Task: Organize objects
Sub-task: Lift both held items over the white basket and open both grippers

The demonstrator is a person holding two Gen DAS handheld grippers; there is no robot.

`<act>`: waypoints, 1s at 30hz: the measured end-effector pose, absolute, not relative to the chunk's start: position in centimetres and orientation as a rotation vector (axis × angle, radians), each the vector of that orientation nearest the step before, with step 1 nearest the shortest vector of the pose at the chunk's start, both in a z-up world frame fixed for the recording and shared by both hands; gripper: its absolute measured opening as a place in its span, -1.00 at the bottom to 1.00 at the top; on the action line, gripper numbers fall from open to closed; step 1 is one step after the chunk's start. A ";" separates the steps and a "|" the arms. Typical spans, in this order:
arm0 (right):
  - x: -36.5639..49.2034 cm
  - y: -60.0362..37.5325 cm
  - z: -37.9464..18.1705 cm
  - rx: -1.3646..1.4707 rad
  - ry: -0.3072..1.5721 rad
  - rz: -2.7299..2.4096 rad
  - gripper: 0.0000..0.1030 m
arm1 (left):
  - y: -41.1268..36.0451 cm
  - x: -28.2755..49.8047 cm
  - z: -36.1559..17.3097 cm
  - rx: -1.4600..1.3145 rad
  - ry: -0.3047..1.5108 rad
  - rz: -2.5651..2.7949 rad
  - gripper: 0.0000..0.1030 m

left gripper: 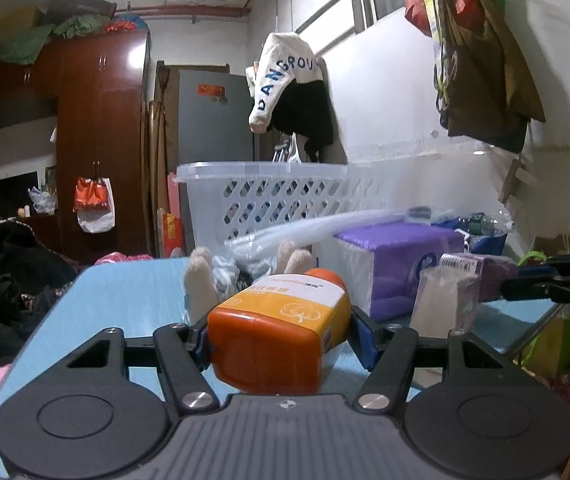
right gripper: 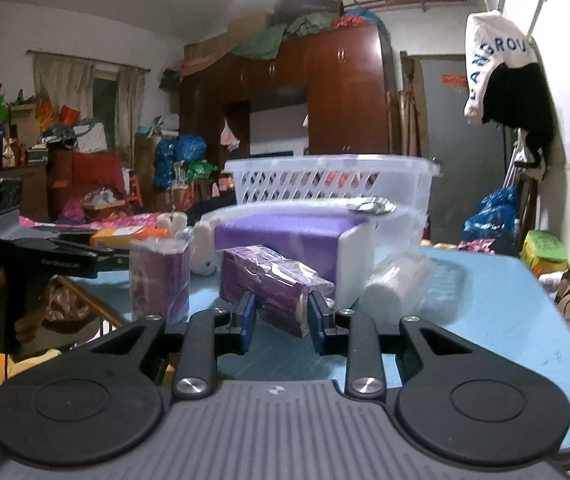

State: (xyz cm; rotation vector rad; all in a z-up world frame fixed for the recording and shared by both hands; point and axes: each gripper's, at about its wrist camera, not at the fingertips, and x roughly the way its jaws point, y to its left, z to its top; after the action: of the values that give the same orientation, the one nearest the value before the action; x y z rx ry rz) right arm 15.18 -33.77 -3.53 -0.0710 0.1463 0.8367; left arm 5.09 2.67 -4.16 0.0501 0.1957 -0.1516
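Observation:
My left gripper is shut on an orange and yellow bottle, held just above the blue table. In the right wrist view the same bottle and the left gripper show at the left. My right gripper is closed around the near end of a purple plastic-wrapped tissue pack lying on the table. A white slotted laundry basket stands at the table's far end; it also shows in the right wrist view.
A large purple and white tissue pack, an upright small purple pack and a white roll in plastic lie on the table. A plush toy and clear bags lie before the basket. Cluttered room, wardrobe, hanging clothes around.

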 end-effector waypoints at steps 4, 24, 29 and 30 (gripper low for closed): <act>15.3 -34.4 -2.0 -0.066 0.116 0.822 -0.40 | 3.4 4.1 -2.8 0.029 0.151 -0.153 0.31; 29.9 -24.4 9.1 -0.146 0.204 0.679 -0.40 | 0.8 20.3 10.3 0.087 0.222 -0.079 0.31; 34.6 -21.6 8.4 -0.204 0.356 0.635 -0.40 | 1.5 27.3 9.8 0.047 0.427 -0.036 0.31; 35.3 -21.3 8.1 -0.217 0.381 0.629 -0.40 | 1.8 28.8 9.4 0.026 0.477 -0.034 0.31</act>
State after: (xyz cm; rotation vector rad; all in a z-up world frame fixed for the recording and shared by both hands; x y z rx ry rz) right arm 35.29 -21.26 8.15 -0.2171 0.3812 0.6290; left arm 28.76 1.78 9.44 0.0257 0.4775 -0.0340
